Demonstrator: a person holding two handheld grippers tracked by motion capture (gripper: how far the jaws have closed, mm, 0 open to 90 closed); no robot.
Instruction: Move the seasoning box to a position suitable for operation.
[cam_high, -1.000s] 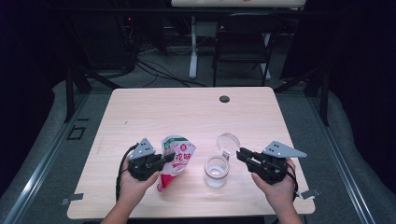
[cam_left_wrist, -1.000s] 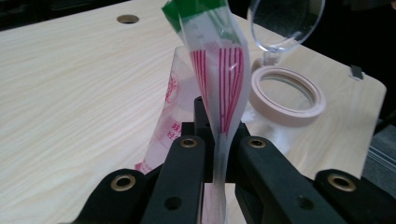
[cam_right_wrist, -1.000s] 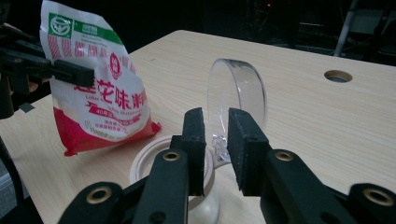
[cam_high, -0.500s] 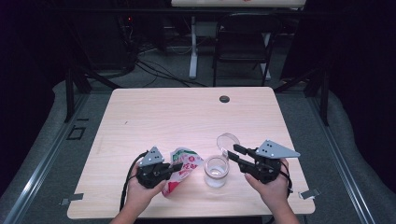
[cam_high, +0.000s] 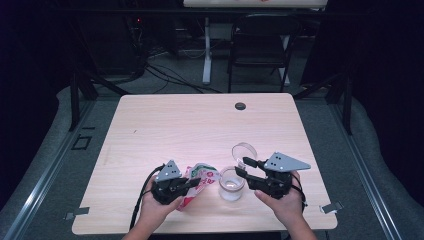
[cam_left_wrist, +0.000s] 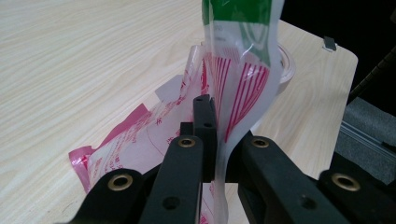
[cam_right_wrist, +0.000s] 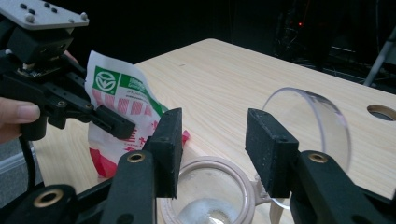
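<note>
A red, white and green plastic bag (cam_high: 201, 178) hangs tilted toward a clear jar (cam_high: 231, 184) near the table's front edge. My left gripper (cam_high: 192, 184) is shut on the bag (cam_left_wrist: 238, 88), pinching its film between the pads. The jar's pinkish rim (cam_right_wrist: 219, 173) lies just under my right gripper (cam_right_wrist: 218, 140), and its clear hinged lid (cam_right_wrist: 310, 123) stands flipped up behind. The right gripper (cam_high: 245, 167) has just been opening its jaws; they stand apart over the jar's far side with nothing pressed between them. The right gripper view also shows the bag (cam_right_wrist: 122, 88) and the left gripper (cam_right_wrist: 109, 122).
The light wooden table (cam_high: 200, 125) has a dark round cable hole (cam_high: 240, 106) near its far edge. A dark chair (cam_high: 260, 45) and cables stand beyond the table. The table's front edge runs close under both hands.
The left gripper has sunk toward the jar with the bag, which now leans lower. The right gripper's jaws have spread wider beside the raised lid.
</note>
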